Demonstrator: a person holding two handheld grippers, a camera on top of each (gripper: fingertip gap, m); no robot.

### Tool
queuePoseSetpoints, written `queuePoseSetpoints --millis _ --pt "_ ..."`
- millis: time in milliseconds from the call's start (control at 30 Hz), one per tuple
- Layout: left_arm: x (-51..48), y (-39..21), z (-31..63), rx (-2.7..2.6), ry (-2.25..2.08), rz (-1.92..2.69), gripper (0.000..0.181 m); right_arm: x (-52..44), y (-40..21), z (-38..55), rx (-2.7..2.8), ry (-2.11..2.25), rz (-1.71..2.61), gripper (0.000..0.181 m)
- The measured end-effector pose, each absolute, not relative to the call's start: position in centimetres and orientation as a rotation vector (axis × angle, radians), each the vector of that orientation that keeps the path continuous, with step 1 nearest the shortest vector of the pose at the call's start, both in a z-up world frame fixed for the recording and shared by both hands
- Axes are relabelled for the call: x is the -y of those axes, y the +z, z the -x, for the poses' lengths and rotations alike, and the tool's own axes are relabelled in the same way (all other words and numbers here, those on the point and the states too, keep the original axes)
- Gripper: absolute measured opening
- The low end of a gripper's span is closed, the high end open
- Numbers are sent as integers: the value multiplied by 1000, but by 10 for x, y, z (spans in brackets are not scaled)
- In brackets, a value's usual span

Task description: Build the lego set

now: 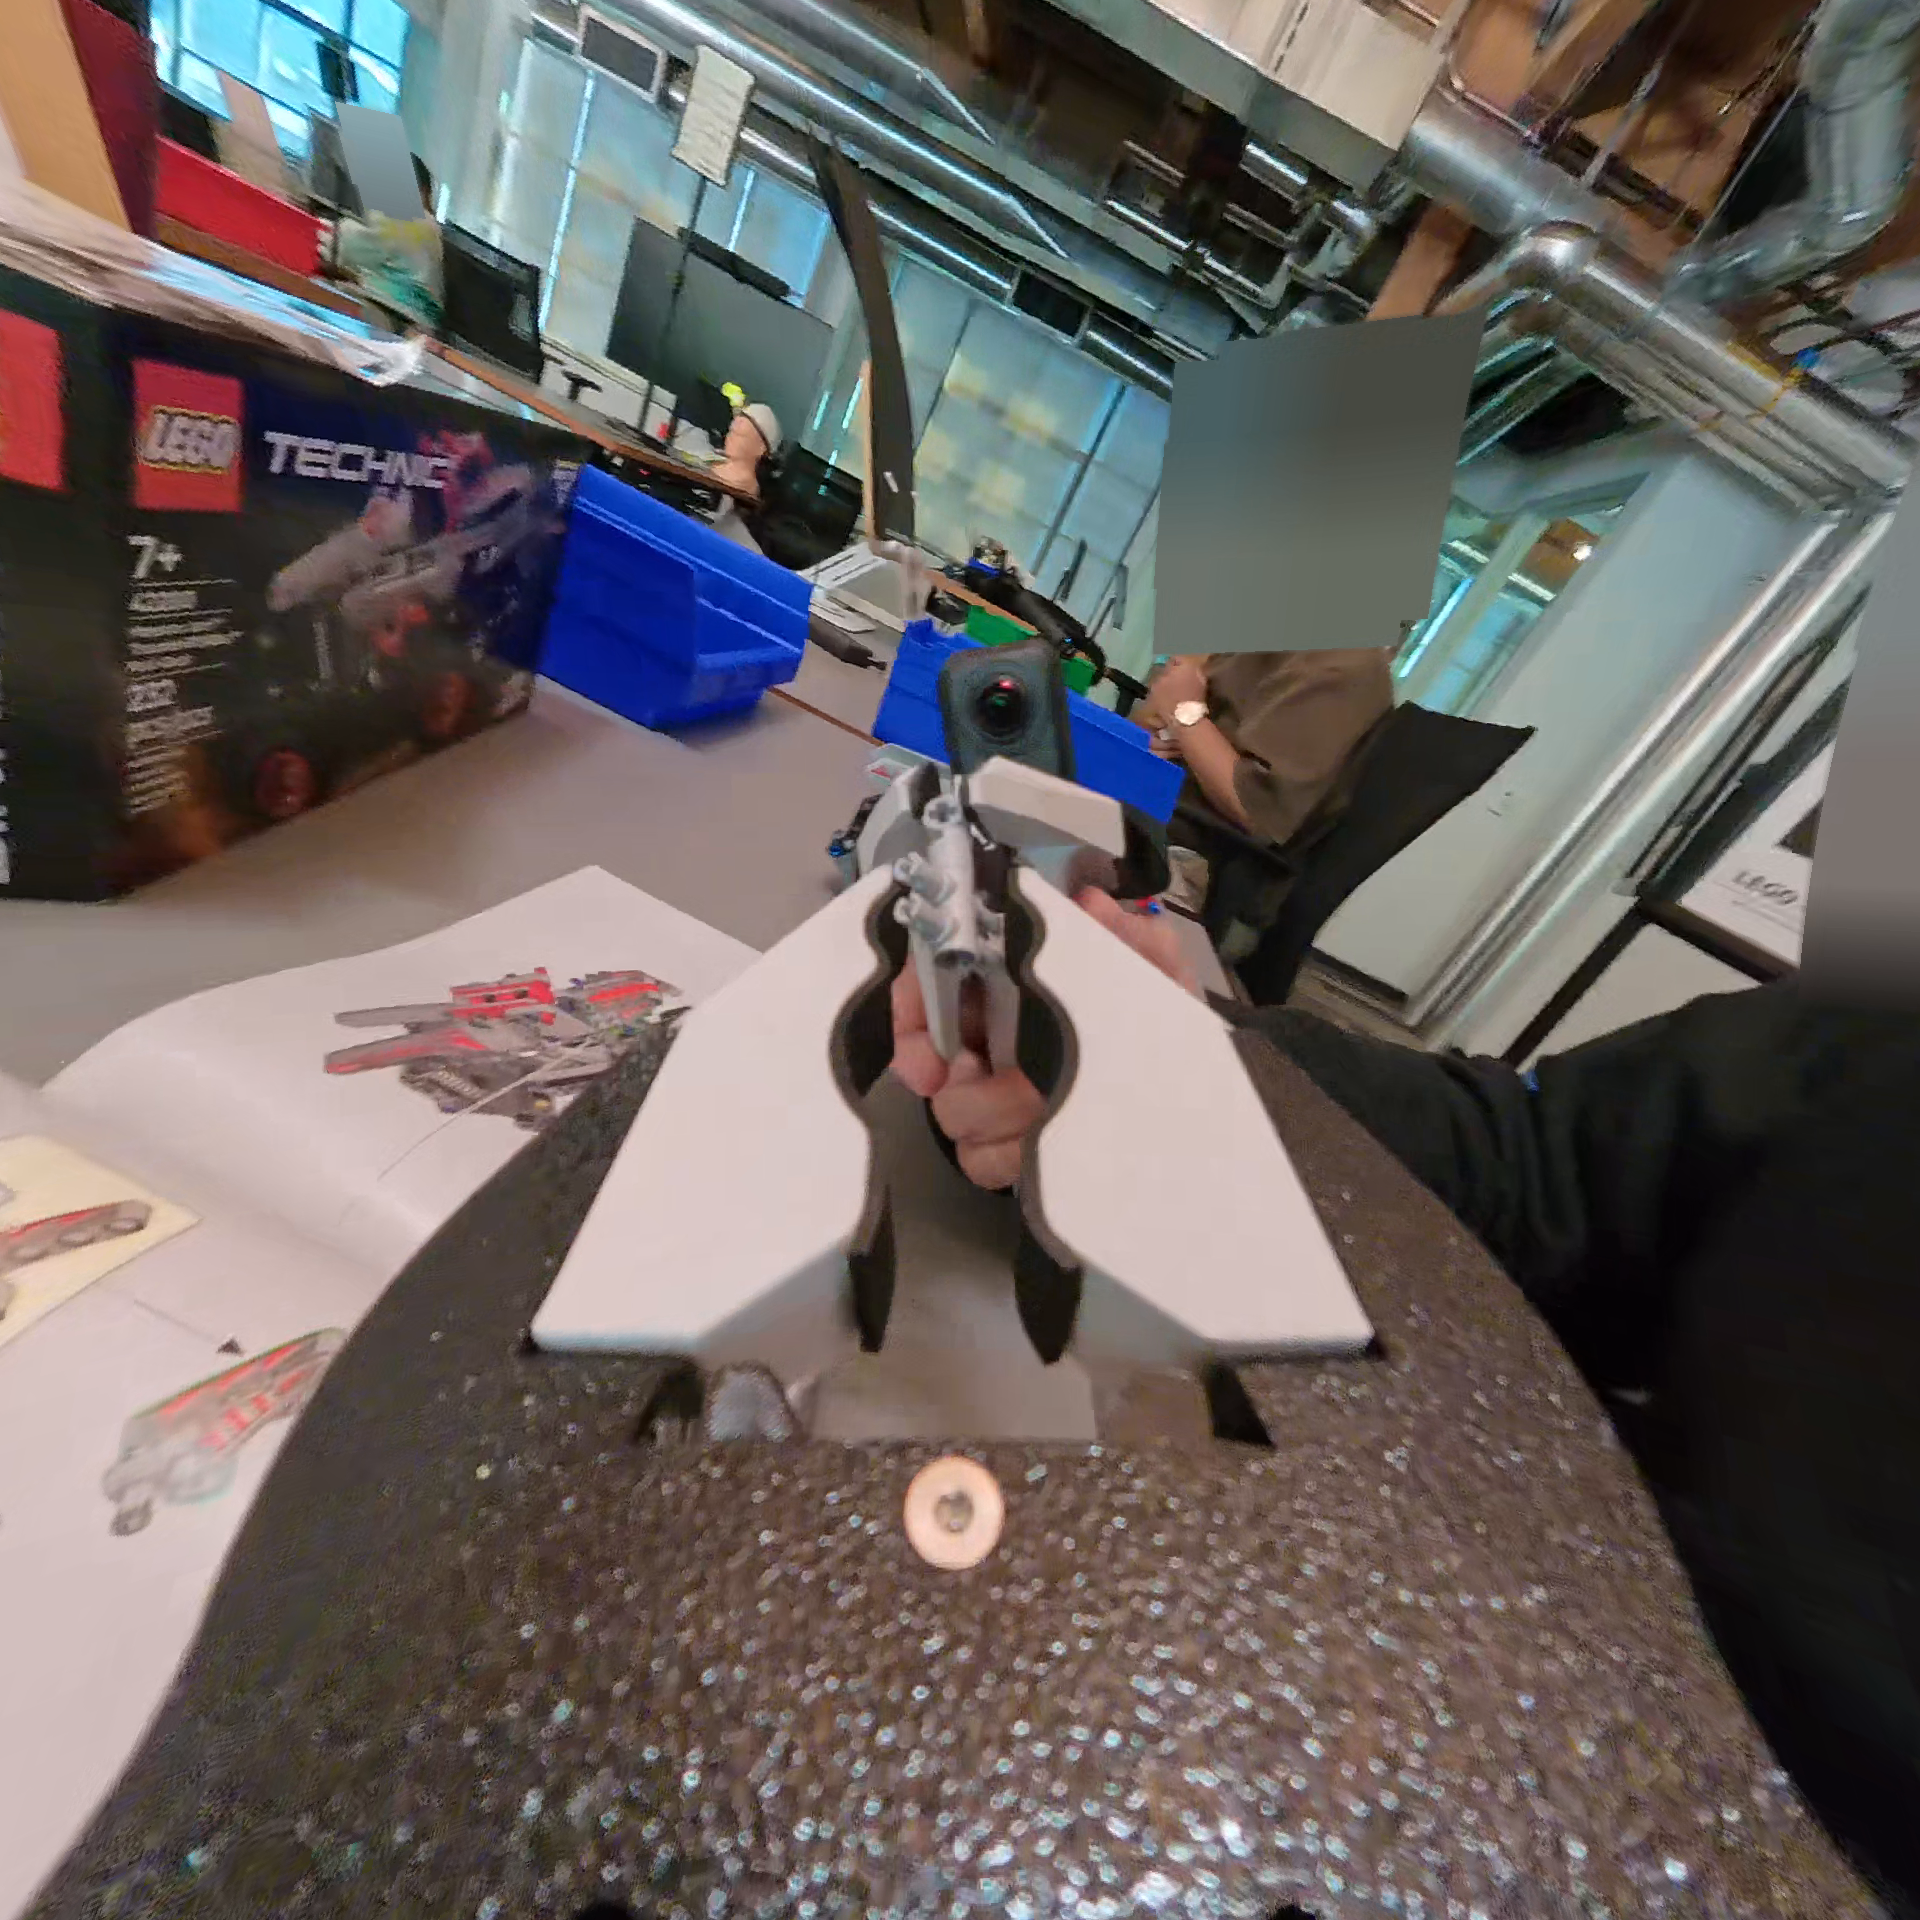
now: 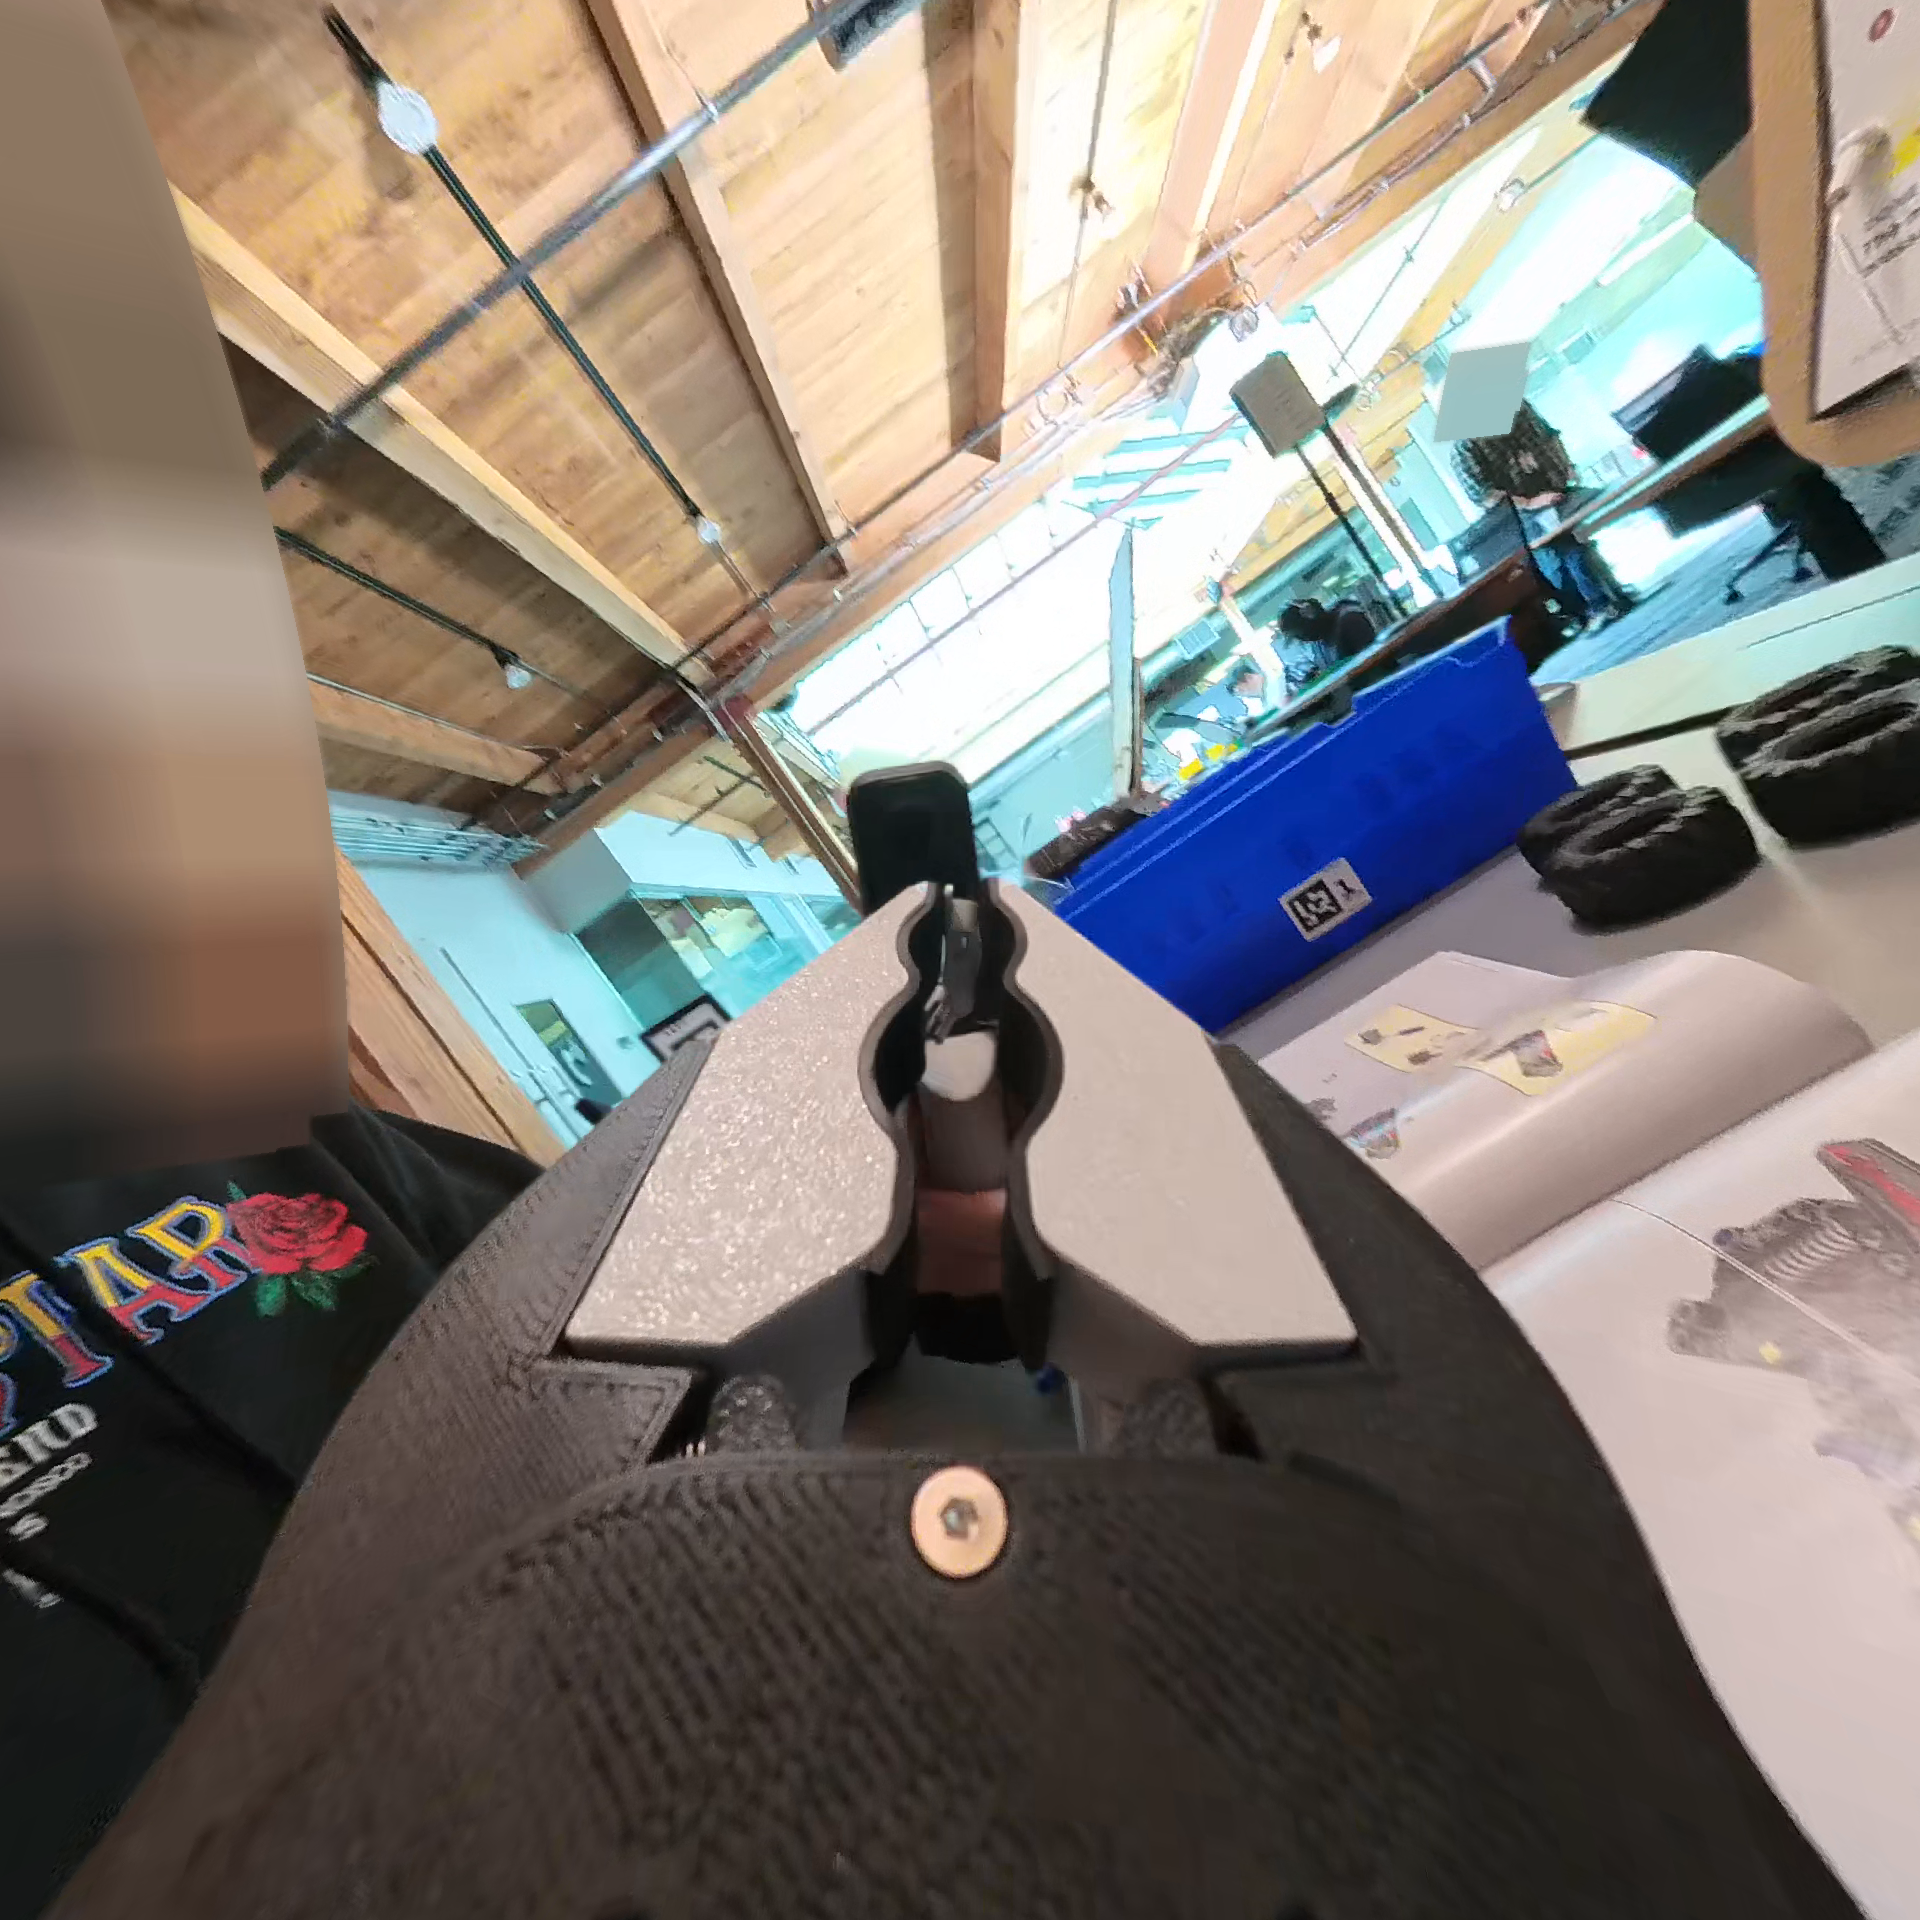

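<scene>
**Where you'll find writing in view**

In your left wrist view, the dark set box (image 1: 260, 623) carries a red square logo (image 1: 187, 436), white lettering and small print down its side. In your right wrist view, the blue bin (image 2: 1320, 862) bears a black-and-white marker sticker (image 2: 1323, 899). Your black sweatshirt (image 2: 156, 1299) has coloured lettering beside a red rose. The wording itself isn't repeated here.
</scene>
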State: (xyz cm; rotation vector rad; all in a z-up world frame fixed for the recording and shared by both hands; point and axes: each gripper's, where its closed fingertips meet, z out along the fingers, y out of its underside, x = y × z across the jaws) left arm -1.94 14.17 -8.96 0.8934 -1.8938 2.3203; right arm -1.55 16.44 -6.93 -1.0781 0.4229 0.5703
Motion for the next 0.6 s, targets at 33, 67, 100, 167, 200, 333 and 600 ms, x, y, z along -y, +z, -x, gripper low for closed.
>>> queuePoseSetpoints --millis 33,67,100,167,200,333,600 --pt "-142 -93 18 1926 2314 -901 15 -165 -71 14 -434 556 1089 5" --pt "-143 -97 16 1967 2305 -920 13 -166 -74 14 -441 554 1103 5" --pt "-144 -101 13 2031 2303 -931 8 -166 -77 11 -460 545 1119 5" --pt "-146 -107 9 2214 2327 -920 5 -168 -83 9 -486 525 1150 5" --pt "-146 -107 9 2262 2335 -905 4 -168 -84 8 -496 525 1155 5" --pt "-146 -104 10 2191 2345 -900 6 -168 -83 8 -504 552 1132 5" --pt "-155 -115 2 2348 2298 -932 34 -155 -90 -15 -659 610 1025 4"
